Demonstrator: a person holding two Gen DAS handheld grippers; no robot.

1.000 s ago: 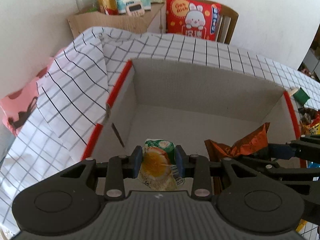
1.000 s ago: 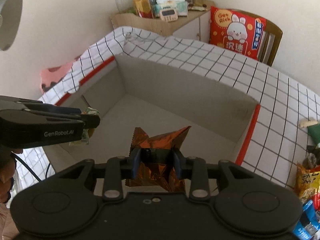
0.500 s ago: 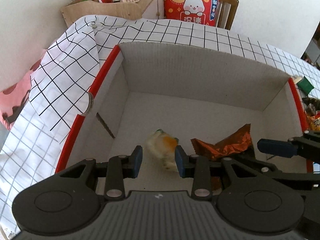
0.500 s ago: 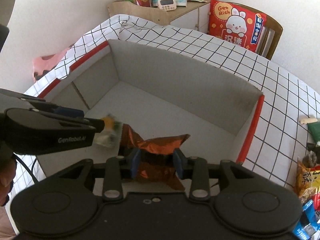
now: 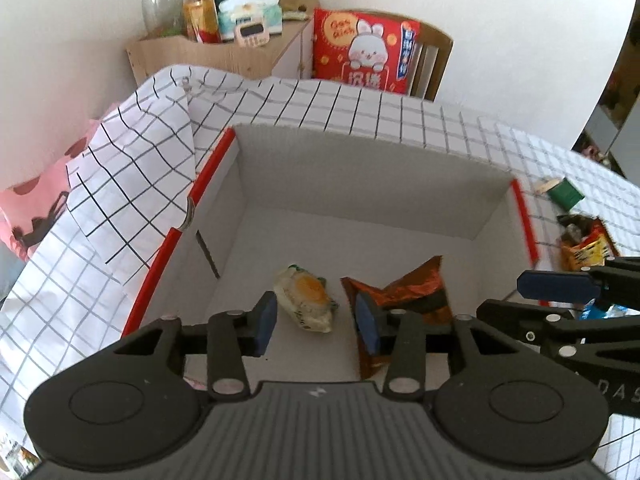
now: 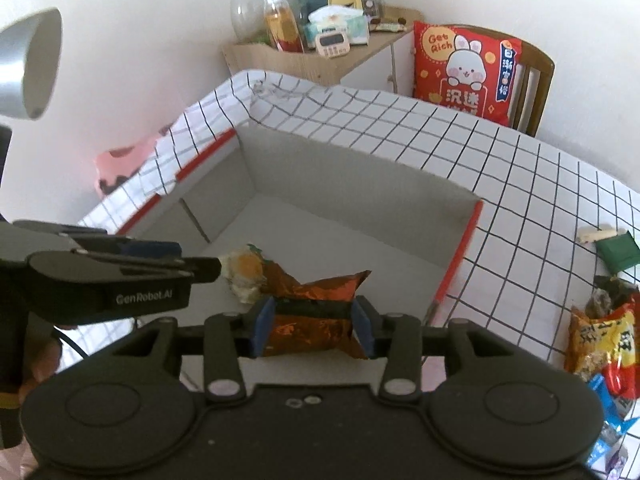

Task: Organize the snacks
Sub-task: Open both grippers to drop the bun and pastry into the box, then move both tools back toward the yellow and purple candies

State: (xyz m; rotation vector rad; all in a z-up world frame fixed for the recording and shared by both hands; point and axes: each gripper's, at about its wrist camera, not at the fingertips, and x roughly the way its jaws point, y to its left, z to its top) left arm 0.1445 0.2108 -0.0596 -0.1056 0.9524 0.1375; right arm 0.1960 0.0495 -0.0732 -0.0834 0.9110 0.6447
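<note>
Wall (image 6: pixel 140 60): plain white, lit evenly; you face it.
Cabinet (image 6: pixel 304 60): light wood, behind the table's far left corner, its top crowded with jars and a tissue box.
Chair (image 6: pixel 538 80): wooden, at the table's far edge, holding a red cushion (image 6: pixel 464 68).
Tablecloth (image 6: pixel 520 184): white, black grid.
Lamp (image 6: pixel 32 64): grey shade, upper left.

The lower part of the orange foil packet (image 5: pixel 404 292) is hidden behind the left gripper (image 5: pixel 316 322) body in the left wrist view, and in the right wrist view the right gripper (image 6: pixel 314 330) frame covers its bottom edge. The loose snack packets (image 6: pixel 604 344) on the checked cloth (image 6: pixel 500 184) are cut off by the right edge in both views, their print too small to read. The person's hand (image 6: pixel 40 364) is largely hidden behind the left gripper's body.
</note>
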